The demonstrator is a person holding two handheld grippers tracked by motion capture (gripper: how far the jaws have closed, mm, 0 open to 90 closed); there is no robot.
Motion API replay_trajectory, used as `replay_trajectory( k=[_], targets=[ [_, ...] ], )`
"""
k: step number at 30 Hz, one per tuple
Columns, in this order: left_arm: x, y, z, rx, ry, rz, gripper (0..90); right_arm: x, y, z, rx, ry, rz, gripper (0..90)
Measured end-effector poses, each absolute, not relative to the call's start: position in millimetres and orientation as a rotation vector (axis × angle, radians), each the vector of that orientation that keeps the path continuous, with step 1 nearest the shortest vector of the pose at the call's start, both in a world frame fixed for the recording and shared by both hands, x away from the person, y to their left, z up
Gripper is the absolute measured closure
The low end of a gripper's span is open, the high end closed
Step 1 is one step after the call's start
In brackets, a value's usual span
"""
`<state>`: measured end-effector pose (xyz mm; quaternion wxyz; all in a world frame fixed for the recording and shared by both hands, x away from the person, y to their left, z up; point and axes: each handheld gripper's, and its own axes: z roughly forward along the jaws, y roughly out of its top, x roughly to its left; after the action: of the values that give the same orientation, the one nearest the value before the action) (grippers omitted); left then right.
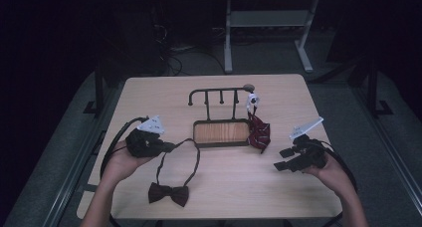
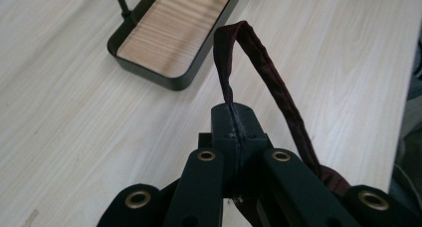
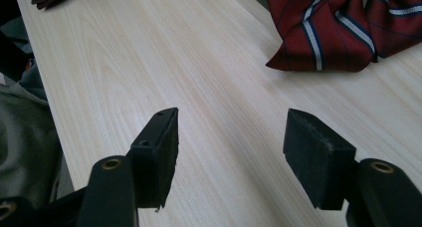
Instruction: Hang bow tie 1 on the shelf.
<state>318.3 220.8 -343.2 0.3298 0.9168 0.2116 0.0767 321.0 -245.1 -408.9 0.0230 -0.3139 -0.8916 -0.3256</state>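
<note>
A dark maroon bow tie (image 1: 168, 193) lies near the table's front edge, and its thin strap (image 1: 190, 160) loops up from it toward the left. My left gripper (image 1: 169, 147) is shut on that strap (image 2: 259, 53); in the left gripper view the strap rises out of the pressed-together jaws and arches over to the right. A black hanger rack (image 1: 219, 93) with a wooden tray base (image 1: 222, 132) stands mid-table. A red striped tie (image 1: 259, 131) hangs from the rack's right end and bunches on the table (image 3: 343, 25). My right gripper (image 1: 282, 159) is open over bare wood (image 3: 231, 137).
A small white and black object (image 1: 252, 100) sits at the rack's right end above the striped tie. The wooden table (image 1: 149, 97) ends at the front, close to the bow tie. Dark floor and a desk frame (image 1: 268, 33) lie beyond the table.
</note>
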Motion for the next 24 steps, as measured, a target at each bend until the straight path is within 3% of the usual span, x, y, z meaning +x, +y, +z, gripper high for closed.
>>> replay_trajectory(
  k=[24],
  targets=[
    [318.3,217.4,-301.5,2.424,0.459,0.192,90.0,321.0,-246.0,-409.1,-0.979,-2.762,-1.003,38.6]
  ],
)
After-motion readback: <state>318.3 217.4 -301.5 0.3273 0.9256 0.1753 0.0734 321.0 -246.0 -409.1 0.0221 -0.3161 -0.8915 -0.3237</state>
